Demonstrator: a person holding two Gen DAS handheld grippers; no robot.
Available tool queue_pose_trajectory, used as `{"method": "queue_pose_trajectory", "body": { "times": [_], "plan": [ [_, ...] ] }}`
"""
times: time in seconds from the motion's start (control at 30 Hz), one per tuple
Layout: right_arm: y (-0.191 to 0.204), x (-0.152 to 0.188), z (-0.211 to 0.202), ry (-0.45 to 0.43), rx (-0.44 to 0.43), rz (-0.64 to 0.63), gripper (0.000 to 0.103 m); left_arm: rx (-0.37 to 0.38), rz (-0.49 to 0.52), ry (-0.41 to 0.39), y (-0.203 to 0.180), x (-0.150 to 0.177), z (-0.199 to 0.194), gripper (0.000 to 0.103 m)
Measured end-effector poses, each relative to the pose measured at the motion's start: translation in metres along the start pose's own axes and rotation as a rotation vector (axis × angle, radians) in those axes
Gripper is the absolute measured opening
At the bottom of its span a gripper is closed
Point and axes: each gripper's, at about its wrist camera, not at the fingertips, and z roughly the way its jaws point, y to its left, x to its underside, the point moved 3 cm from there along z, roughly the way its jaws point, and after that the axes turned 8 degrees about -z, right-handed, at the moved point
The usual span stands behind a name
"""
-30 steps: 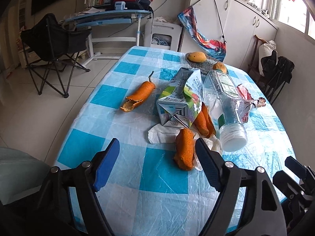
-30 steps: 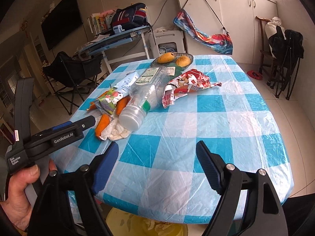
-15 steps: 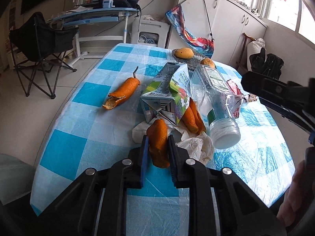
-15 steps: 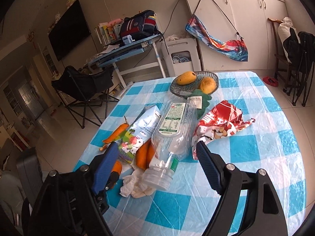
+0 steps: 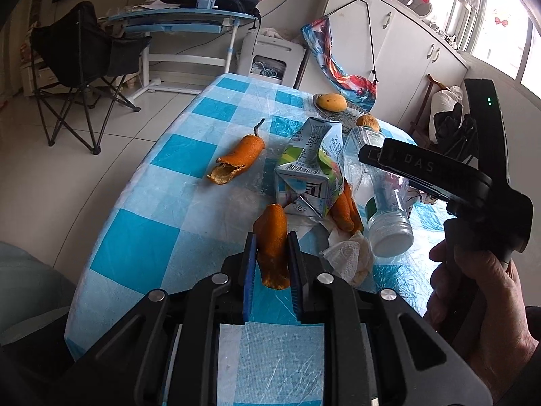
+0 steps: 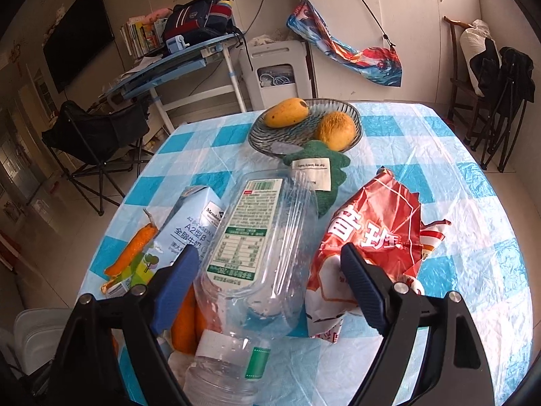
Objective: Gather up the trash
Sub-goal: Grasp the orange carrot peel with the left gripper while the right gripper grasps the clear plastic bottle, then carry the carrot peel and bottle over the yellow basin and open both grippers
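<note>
Left gripper (image 5: 271, 264) angled downward, blue pads clamped on both sides of an orange peel (image 5: 272, 247), lifted end of peel upright between them. Right gripper (image 6: 267, 280) angled downward above a clear bottle (image 6: 260, 253), jaws opening, pads standing clear on either side. Right hand (image 5: 473, 291) wrapped around the gripper's black handle, right of the peel.
</note>
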Motion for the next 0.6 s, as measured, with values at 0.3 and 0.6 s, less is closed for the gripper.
{"method": "queue_pose_trajectory", "body": {
  "times": [0.3, 0.6],
  "plan": [
    [0.007, 0.002, 0.005, 0.041, 0.029, -0.109, 0.079, -0.017, -0.015, 0.032, 0.006, 0.005, 0.004, 0.017],
    [-0.006, 0.011, -0.014, 0.052, -0.068, -0.074, 0.056, 0.025, -0.082, 0.046, 0.019, 0.006, -0.006, 0.017]
  ]
}}
